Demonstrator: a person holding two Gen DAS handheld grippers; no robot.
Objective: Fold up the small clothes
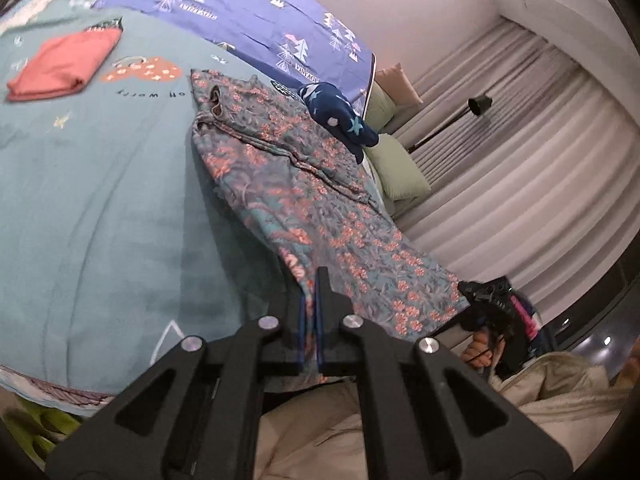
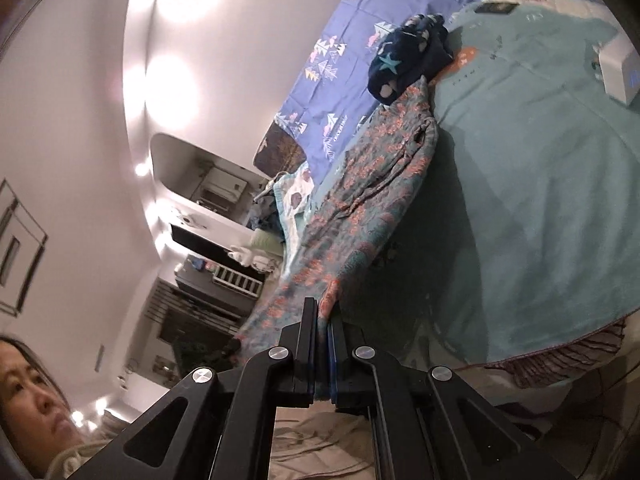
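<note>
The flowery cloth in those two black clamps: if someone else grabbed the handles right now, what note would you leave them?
Left gripper: shut on the near hem of the floral garment.
Right gripper: shut on the same hem, further along; both corners are lifted off the teal blanket.
The garment's far end rests on the blanket, beside the navy star-print garment, which lies in a heap.
Done: the red garment lies folded on the blanket's far side.
Left: fold the floral garment, then probably the navy one.
</note>
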